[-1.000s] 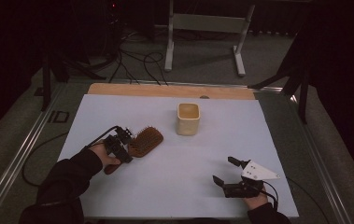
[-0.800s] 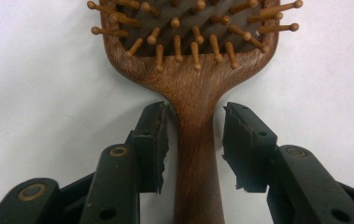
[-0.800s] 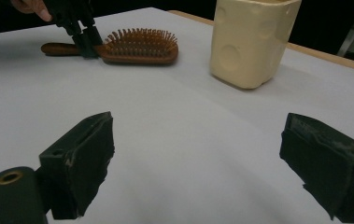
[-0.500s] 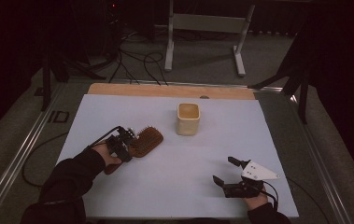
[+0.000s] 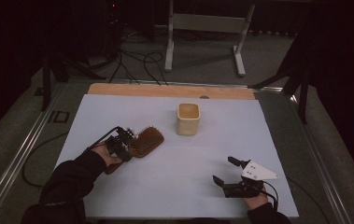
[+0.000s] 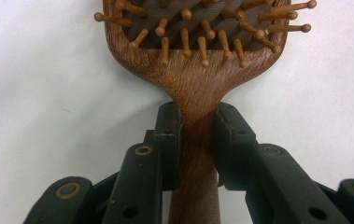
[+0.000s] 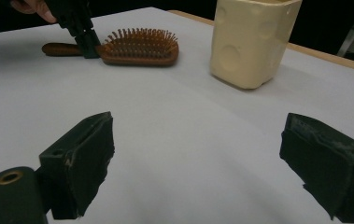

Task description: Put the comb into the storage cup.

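A brown wooden hairbrush (image 5: 147, 141) lies bristles-up on the white sheet at mid left. My left gripper (image 5: 128, 150) has just been closing its jaws on the brush's neck. In the left gripper view both pads press the handle (image 6: 197, 154) just below the head (image 6: 198, 70). The right gripper view shows the brush (image 7: 137, 46) lying flat with the left gripper (image 7: 87, 45) on its handle. My right gripper (image 5: 223, 170) rests near the front right, open, with bare sheet between its fingers (image 7: 79, 158).
A cream plastic cup (image 5: 188, 119) stands upright behind the brush, to its right, and looms at the top of the right gripper view (image 7: 251, 42). A wooden board edge (image 5: 165, 90) runs along the back of the white sheet (image 5: 179, 191). Metal rails flank the table.
The left gripper's jaws have drawn in onto the brush handle. Both hands and the brush stay where they were.
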